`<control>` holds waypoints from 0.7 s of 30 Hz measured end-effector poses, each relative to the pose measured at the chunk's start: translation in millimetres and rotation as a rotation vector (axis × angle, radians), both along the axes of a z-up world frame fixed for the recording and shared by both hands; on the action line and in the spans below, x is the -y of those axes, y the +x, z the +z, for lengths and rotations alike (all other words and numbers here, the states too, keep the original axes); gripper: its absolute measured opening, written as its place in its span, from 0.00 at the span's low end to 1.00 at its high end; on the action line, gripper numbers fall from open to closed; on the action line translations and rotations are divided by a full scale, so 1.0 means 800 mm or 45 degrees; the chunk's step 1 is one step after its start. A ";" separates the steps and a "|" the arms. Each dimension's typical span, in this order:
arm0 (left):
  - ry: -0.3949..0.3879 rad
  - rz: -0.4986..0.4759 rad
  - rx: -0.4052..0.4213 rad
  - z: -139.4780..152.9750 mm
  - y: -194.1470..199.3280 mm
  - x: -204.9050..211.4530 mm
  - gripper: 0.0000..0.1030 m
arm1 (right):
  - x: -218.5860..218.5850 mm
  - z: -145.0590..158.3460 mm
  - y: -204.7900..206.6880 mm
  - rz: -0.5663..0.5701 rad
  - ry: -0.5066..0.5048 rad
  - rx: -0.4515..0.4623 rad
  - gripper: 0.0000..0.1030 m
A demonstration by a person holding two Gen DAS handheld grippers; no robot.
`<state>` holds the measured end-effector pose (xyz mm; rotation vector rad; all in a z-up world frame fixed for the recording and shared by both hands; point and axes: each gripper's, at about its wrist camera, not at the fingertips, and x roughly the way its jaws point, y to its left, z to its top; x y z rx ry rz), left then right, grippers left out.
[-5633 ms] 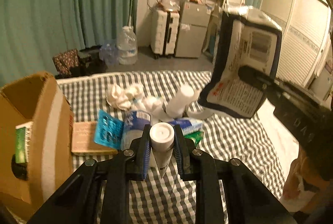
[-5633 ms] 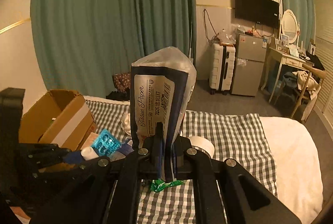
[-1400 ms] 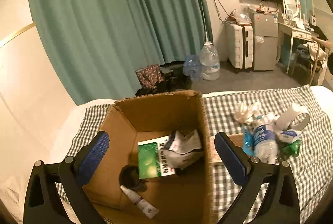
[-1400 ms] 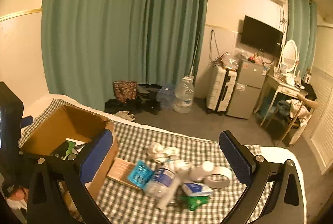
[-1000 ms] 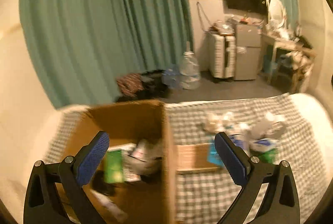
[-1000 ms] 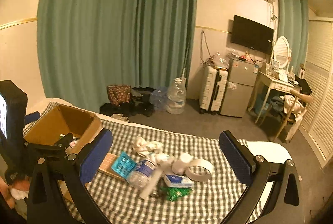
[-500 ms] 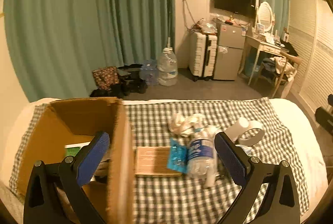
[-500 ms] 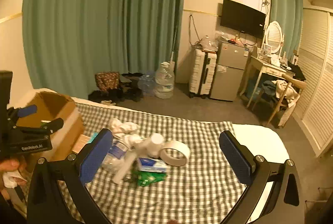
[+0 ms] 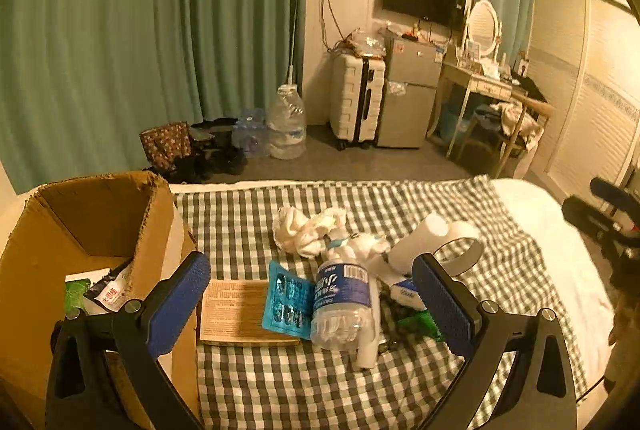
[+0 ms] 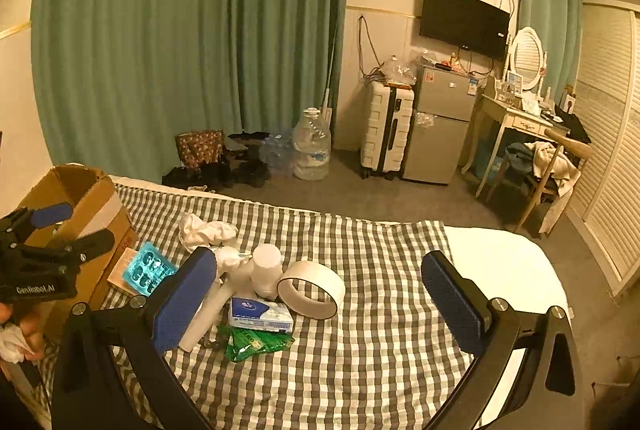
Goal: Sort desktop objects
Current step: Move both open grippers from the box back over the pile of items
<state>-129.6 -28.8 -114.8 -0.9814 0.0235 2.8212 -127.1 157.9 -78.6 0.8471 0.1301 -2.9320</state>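
- Hovering over the checked blanket (image 9: 248,222), the left gripper (image 9: 310,300) has its jaws spread wide with nothing between them.
- Same deal with the right gripper (image 10: 318,304): wide apart, empty, hanging above the blanket's near edge.
- Sitting at the blanket's left edge is the cardboard box (image 9: 100,230), just left of the left gripper's left finger, with a green packet (image 9: 74,296) and a crumpled wrapper (image 9: 110,292) inside.
- Right between the left gripper's fingers lie a water bottle (image 9: 340,302) on its side, a blue blister pack (image 9: 286,300) touching it, and a flat tan box (image 9: 236,312) beside the cardboard box.
- Further back toward the blanket's middle is a wad of white cloth (image 9: 308,230).
- In the right wrist view, a tape roll (image 10: 312,290), a white jar (image 10: 267,268), a small blue-and-white carton (image 10: 260,314) and a green pouch (image 10: 256,342) cluster between the right gripper's fingers, closer to its left one.
- The blanket's right side is bare.
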 end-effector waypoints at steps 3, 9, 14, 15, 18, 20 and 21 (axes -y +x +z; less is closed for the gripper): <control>-0.015 -0.009 0.022 -0.012 -0.004 -0.004 1.00 | -0.003 -0.009 -0.008 0.004 0.002 -0.002 1.00; -0.026 -0.001 0.070 -0.048 -0.017 -0.001 0.94 | -0.008 -0.037 -0.028 0.035 -0.038 0.073 0.97; -0.016 0.040 0.131 -0.073 -0.030 0.008 0.92 | -0.002 -0.057 -0.045 0.066 -0.022 0.114 0.95; -0.018 0.052 0.144 -0.078 -0.033 0.010 0.91 | 0.002 -0.062 -0.047 0.068 -0.017 0.120 0.95; -0.012 0.073 0.184 -0.092 -0.038 0.016 0.89 | 0.005 -0.077 -0.058 0.075 -0.021 0.154 0.95; 0.012 0.075 0.213 -0.100 -0.041 0.019 0.88 | 0.005 -0.084 -0.063 0.074 -0.022 0.171 0.95; 0.020 0.068 0.223 -0.105 -0.042 0.018 0.86 | 0.006 -0.090 -0.066 0.073 -0.023 0.184 0.95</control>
